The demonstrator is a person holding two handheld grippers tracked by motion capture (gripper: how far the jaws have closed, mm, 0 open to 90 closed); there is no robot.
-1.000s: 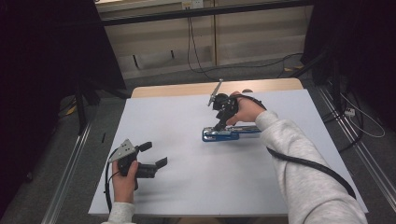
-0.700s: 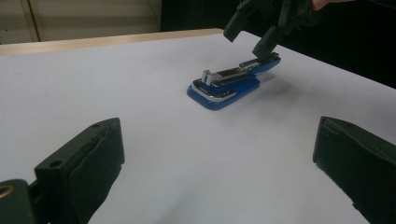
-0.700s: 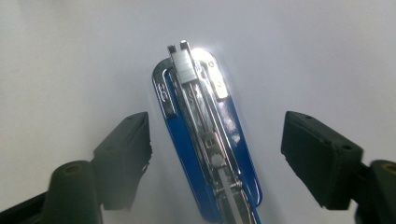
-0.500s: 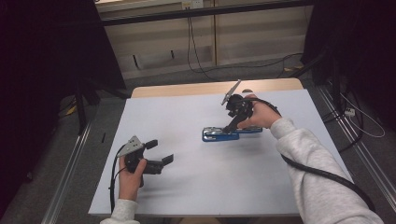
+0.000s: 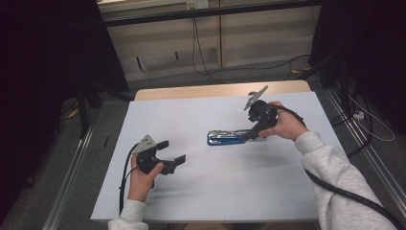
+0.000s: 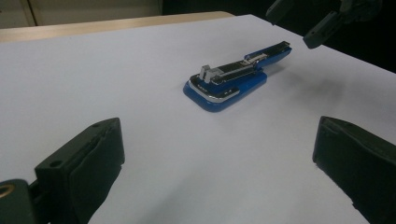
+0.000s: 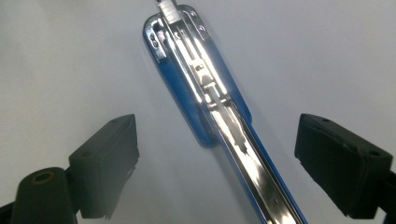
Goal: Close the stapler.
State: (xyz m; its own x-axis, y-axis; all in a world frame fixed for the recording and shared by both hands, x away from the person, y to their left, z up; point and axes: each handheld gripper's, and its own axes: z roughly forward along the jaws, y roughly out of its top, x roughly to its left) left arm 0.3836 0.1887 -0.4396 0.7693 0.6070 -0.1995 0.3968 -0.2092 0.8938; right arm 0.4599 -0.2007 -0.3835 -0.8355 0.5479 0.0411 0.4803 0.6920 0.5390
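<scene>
- White table cover bears the blue stapler mid-table, lying flat.
- Right gripper has just been opening; jaws straddle its rear end, untouching. Back away straight, without nudging it.
- Left gripper waits released, well apart.

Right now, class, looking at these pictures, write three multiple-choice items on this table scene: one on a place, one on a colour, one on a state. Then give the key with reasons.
1. Where does the stapler lie?
A. On the white table cover, near its middle
B. On the floor
C. Held in the air by the left gripper

2. What colour is the stapler's body?
A. Red
B. Blue
C. Yellow

3. How do the right gripper's jaws stand?
A. Clamped on the stapler
B. Open, either side of the stapler, not pressing it
C. Shut on nothing

Key: A, it rests flat on the cover in the high view; B, its base shows blue in all views; B, the right gripper view shows gaps between both pads and the stapler.
</scene>
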